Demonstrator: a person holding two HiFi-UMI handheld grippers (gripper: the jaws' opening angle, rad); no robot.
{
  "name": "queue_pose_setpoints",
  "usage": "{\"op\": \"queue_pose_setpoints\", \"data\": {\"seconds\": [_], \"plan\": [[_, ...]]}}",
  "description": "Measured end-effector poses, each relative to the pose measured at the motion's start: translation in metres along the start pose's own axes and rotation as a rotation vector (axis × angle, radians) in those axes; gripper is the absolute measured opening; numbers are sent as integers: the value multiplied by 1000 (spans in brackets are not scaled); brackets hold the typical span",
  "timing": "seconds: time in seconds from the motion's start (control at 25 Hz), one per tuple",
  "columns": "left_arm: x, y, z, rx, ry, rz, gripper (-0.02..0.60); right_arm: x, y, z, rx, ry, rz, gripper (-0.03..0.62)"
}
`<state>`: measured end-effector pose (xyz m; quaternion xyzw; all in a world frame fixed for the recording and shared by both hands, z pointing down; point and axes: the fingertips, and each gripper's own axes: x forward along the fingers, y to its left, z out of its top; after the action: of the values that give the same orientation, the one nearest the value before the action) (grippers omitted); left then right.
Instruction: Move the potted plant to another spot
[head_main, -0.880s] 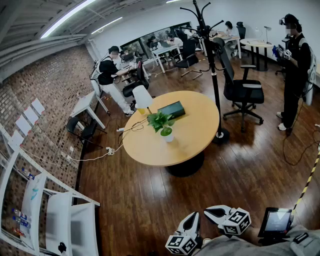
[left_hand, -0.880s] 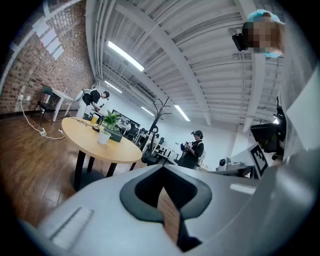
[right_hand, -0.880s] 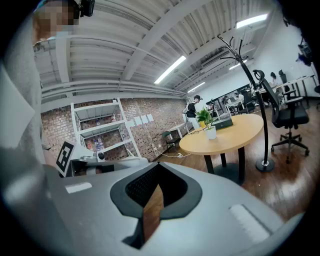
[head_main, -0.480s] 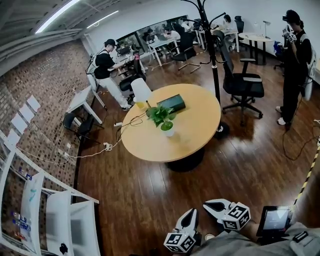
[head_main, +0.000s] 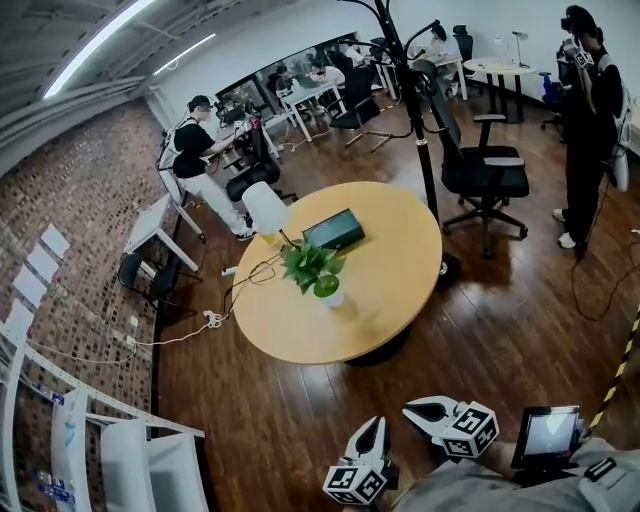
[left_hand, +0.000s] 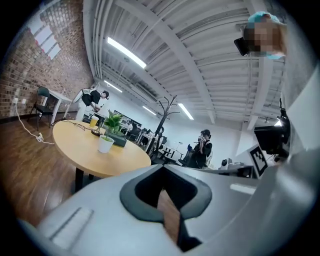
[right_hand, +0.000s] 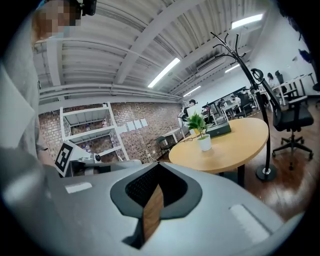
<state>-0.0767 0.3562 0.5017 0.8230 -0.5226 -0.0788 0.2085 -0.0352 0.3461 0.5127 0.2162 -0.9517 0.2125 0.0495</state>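
Note:
The potted plant, green leaves in a small white pot, stands near the middle of the round wooden table, some way across the floor from me. Both grippers hang low at the bottom of the head view, far from the table. My left gripper is shut with nothing in it, and so is my right gripper. The left gripper view has the plant on the table beyond the closed left gripper. Seen past the closed right gripper, the plant stands on the table.
On the table lie a black box, a white lamp and cables. A coat stand and an office chair stand behind it. One person stands at right, another at a desk. A white shelf is at left.
The head view has shifted a little, so the table sits slightly lower in the picture. Both grippers stay shut at the bottom edge. The plant has not moved on the table.

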Motion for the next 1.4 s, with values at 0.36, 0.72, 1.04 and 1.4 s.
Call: {"op": "queue_pose_setpoints", "data": {"seconds": [0.36,0.72,1.04,1.4], "plan": [[115,52,50,28,-13,37,-3,52,-103,61,7,1,22,-8],[159,125,73,-4,-22,126,-3,115,-166,84,29,25,26,-8],[192,227,95,-26,0,91,-3,211,-206,88,30,44,-53,-8],[226,304,134,7,46,-3,-3,283,-232,111,17,36,-174,-8]]}}
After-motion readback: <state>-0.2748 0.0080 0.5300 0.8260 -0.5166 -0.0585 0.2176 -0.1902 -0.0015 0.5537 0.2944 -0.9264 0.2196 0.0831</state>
